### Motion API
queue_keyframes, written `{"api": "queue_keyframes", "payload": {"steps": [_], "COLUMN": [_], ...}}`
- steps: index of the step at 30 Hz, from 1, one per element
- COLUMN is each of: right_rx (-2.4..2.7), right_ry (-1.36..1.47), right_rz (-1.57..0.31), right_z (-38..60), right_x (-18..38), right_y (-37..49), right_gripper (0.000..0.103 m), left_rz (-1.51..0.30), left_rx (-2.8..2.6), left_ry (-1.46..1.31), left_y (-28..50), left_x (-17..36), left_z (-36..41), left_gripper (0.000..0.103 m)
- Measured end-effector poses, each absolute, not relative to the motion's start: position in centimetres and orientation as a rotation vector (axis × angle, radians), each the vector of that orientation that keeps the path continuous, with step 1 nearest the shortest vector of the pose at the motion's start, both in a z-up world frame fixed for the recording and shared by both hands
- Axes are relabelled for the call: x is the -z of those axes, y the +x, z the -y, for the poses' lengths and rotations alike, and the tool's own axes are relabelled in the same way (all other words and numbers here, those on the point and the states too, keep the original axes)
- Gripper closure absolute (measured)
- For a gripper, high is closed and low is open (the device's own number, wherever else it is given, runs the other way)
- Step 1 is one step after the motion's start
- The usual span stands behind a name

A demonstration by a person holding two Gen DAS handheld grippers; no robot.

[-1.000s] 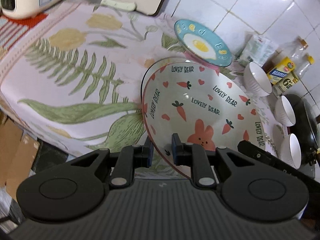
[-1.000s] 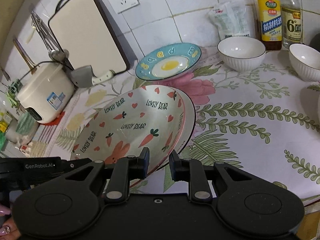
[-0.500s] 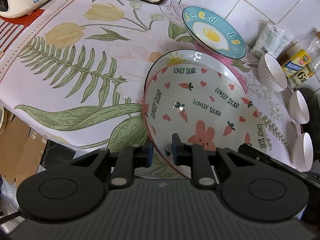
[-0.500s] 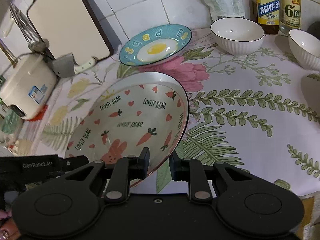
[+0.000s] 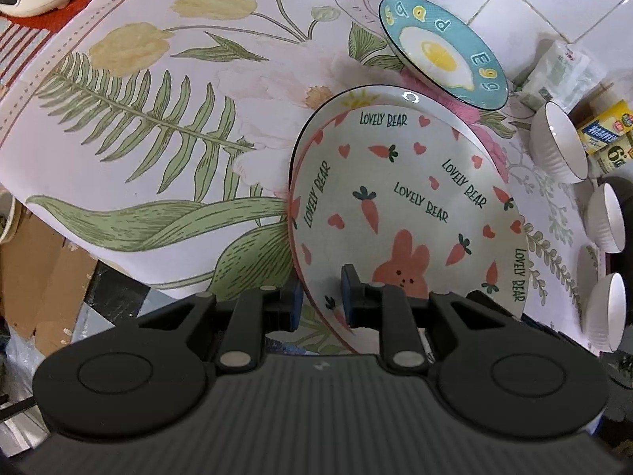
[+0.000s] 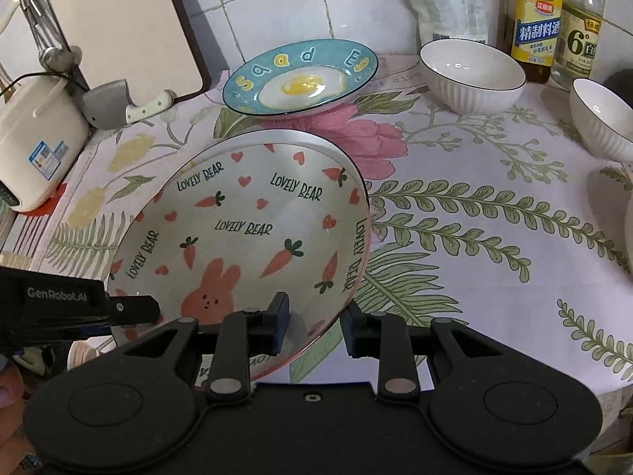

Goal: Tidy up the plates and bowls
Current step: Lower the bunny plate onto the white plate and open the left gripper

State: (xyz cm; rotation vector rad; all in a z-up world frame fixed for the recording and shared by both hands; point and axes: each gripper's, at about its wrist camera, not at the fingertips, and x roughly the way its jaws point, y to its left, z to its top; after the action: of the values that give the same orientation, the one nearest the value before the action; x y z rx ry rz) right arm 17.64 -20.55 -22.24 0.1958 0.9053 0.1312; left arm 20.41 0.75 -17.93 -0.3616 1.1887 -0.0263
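Note:
A rabbit plate (image 5: 407,206) printed with carrots and "LOVELY BEAR" lies tilted over a white plate (image 5: 356,97) with a black rim, on the flowered tablecloth. My left gripper (image 5: 321,303) is shut on the rabbit plate's near rim. One of its fingers (image 6: 134,310) shows at the left in the right wrist view. My right gripper (image 6: 314,322) straddles the opposite rim of the rabbit plate (image 6: 253,229). Its jaws are opening and the pads stand clear of the rim. Only a grey arc of the white plate (image 6: 277,136) shows there.
A blue fried-egg plate (image 6: 300,79) leans by the tiled wall. White ribbed bowls (image 6: 472,75) (image 6: 601,118) and bottles (image 6: 536,27) stand at the right. A rice cooker (image 6: 35,150), cutting board (image 6: 126,31) and cleaver (image 6: 118,107) crowd the left. The table edge (image 5: 130,273) drops to cardboard.
Both grippers carried the rabbit plate down and closer over the white plate. The right gripper's jaws have spread away from the rim. The left grip looks unchanged.

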Motion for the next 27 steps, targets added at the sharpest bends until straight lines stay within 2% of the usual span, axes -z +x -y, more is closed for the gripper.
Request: {"api": "queue_keyframes", "payload": {"steps": [15, 21, 27], "right_rx": [-0.122, -0.152, -0.290], "right_ry": [0.125, 0.137, 0.162], "right_rz": [-0.872, -0.859, -0.714], "right_z": [20.1, 20.6, 22.2], "right_x": [23.0, 22.9, 20.2], "right_y": [18.6, 18.2, 15.1], "right_gripper": [0.066, 0.066, 0.064], "left_rz": [-1.173, -1.176, -1.152], "left_rx": [-0.010, -0.009, 0.046], "left_ry": [-0.166, -0.195, -0.174], "left_y": [21.7, 21.4, 20.4], "left_x": [17.5, 17.1, 14.2], "left_z": [1.4, 1.0, 0.5], "left_gripper": [0.086, 0.087, 0.086]}}
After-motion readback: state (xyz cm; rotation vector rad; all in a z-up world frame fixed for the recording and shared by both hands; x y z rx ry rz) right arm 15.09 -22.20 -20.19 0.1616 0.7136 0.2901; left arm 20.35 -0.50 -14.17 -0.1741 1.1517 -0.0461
